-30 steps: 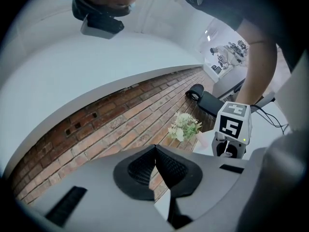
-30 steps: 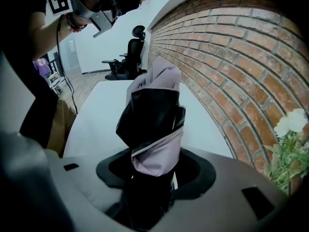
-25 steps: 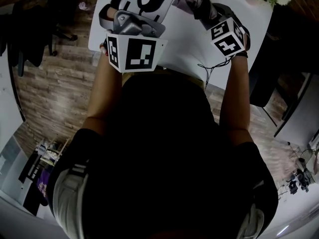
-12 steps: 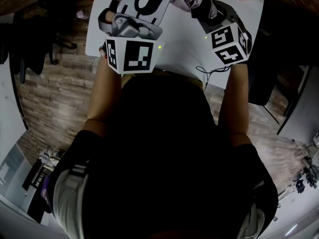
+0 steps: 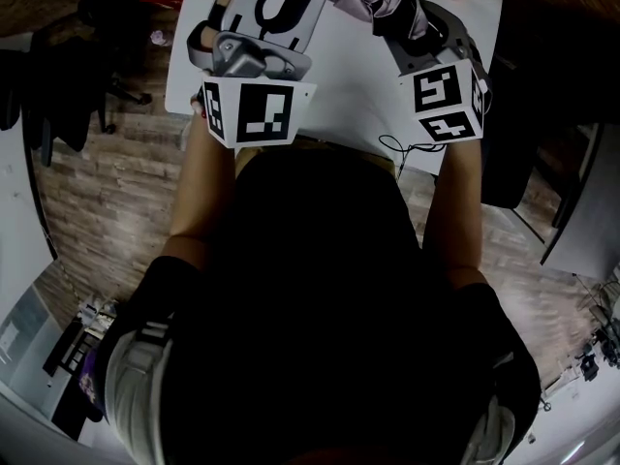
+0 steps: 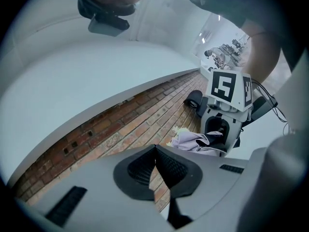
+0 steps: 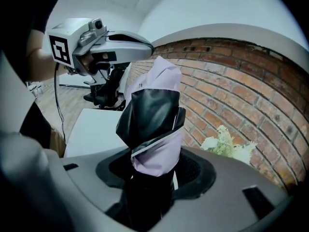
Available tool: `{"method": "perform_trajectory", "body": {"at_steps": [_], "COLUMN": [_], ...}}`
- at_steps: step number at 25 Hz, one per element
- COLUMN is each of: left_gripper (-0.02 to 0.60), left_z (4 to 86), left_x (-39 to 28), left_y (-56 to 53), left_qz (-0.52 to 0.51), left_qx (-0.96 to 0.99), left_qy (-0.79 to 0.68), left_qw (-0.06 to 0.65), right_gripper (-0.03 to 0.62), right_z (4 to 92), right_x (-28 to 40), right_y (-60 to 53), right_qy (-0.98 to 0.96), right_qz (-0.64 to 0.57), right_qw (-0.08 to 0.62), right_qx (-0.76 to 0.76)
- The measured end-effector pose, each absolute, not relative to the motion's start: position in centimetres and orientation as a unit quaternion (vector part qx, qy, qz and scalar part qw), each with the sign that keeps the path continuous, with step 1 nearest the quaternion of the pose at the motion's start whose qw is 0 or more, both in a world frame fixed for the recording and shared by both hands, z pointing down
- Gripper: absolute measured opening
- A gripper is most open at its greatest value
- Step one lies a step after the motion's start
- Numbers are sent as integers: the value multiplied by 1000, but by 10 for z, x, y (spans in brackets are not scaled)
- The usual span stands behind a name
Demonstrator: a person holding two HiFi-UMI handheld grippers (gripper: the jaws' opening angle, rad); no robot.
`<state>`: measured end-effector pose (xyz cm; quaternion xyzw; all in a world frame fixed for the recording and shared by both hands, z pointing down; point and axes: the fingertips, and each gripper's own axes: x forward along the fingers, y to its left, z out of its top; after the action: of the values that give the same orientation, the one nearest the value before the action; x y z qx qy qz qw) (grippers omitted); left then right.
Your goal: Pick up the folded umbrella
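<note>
The head view looks steeply down from above the person (image 5: pixel 320 298) onto the white table (image 5: pixel 358 76). Each gripper view sits close behind its jaws, facing the brick wall (image 6: pixel 120 124) (both share it); the left one catches the right gripper (image 6: pixel 215 140), the right one the left gripper (image 7: pixel 142 45).

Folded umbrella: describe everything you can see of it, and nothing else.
The folded umbrella is a short, collapsed bundle of thin fabric, pale lilac on one face and glossy black on the other, loosely bunched and creased rather than neatly wrapped. It sticks out from the right tongs, which are closed around its dark lower end. In the head view it hangs above the white table, and nothing but the tongs appears to touch it.
</note>
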<state>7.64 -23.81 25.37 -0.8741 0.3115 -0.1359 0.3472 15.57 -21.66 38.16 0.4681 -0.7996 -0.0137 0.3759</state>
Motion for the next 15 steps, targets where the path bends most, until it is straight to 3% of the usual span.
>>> {"method": "perform_trajectory", "body": {"at_steps": [15], "left_gripper": [12], "left_z": [237], "left_x": [60], "left_y": [-217], "left_qz": [-131], "left_qx": [-862], "left_qy": [331], "left_qw": [359], "right_gripper": [242], "right_z": [325], "right_x": [150], "right_y": [-201], "right_qy": [-799], "right_qz": [-64], "right_qw": [311], "right_qx": [510]}}
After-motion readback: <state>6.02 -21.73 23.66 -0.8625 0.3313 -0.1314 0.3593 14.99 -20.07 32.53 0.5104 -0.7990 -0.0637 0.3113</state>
